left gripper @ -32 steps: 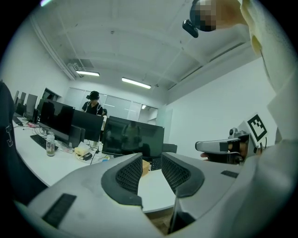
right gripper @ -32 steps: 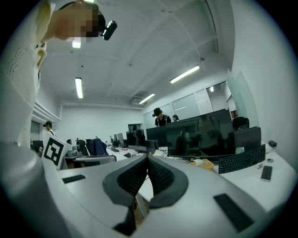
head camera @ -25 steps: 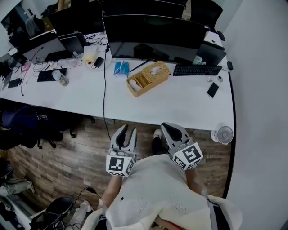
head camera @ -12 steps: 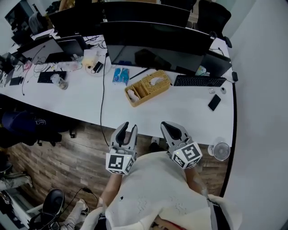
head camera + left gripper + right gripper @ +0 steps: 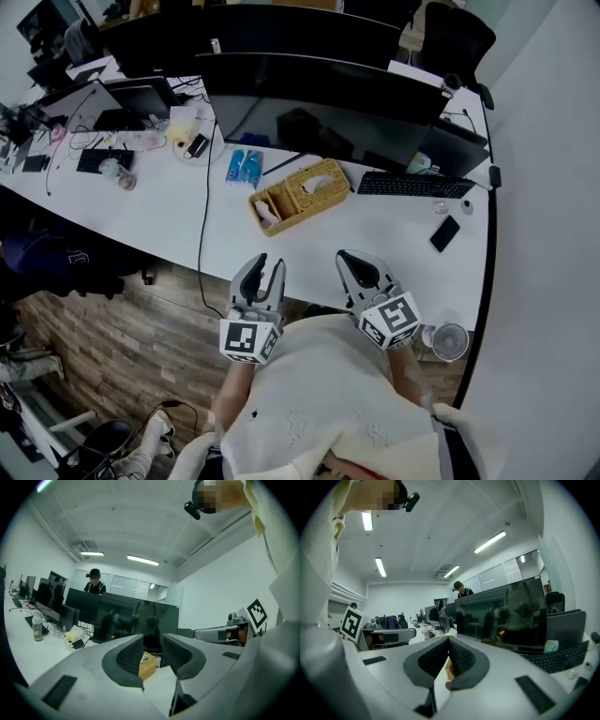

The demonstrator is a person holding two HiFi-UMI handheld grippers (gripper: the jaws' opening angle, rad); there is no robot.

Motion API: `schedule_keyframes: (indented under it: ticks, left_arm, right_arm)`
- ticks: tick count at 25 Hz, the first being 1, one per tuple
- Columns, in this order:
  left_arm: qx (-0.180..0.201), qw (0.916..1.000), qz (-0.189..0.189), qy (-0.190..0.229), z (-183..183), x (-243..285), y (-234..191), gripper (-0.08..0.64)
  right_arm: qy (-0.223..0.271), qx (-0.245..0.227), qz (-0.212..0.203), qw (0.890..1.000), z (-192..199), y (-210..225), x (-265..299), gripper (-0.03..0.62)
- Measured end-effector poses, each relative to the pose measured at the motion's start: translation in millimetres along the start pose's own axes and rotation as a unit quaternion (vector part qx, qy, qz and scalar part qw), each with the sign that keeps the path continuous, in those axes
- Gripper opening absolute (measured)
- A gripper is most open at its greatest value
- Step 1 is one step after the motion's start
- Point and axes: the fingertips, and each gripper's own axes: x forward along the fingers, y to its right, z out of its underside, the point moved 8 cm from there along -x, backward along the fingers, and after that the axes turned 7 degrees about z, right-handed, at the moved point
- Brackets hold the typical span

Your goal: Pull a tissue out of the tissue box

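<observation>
Tissue box point(image 5: 147, 665): left gripper view shows one corner, the rest behind the jaws. Right gripper view: tan sliver point(image 5: 448, 669) between the jaws, unidentifiable. Head view: tabletop point(image 5: 375, 234) cut off at left edge; clutter point(image 5: 36, 163) there too small to tell.

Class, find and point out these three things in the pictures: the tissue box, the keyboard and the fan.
Tissue box point(image 5: 302, 199): head view, on its woven top.
Keyboard point(image 5: 411, 186): head view, on the middle of its keys.
Fan point(image 5: 450, 341): head view, on the centre of its round grille.
</observation>
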Motion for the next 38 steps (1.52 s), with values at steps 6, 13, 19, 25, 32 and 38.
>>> schedule_keyframes:
  ticks: [6,13,19,25,32,38]
  left_arm:
    - [-0.002,0.9996,-0.004,-0.028,7,17,-1,0.129]
    - [0.01,0.9988,0.015,-0.045,12,42,-9,0.129]
    - [0.002,0.997,0.047,-0.061,16,61,-27,0.129]
    - [0.005,0.9937,0.081,-0.078,23,83,-50,0.129]
    - [-0.001,0.9874,0.117,-0.107,39,105,-65,0.129]
    - [-0.009,0.9823,0.136,-0.129,52,130,-78,0.13]
  right_arm:
    - [-0.007,0.003,-0.004,1.0,1,23,11,0.002]
    - [-0.021,0.016,0.018,1.0,8,37,20,0.002]
    - [-0.035,0.021,0.05,0.998,6,35,29,0.002]
    - [-0.043,0.028,0.08,0.995,5,28,42,0.002]
    - [-0.054,0.026,0.115,0.992,4,22,47,0.002]
    - [-0.063,0.028,0.15,0.986,5,22,47,0.002]
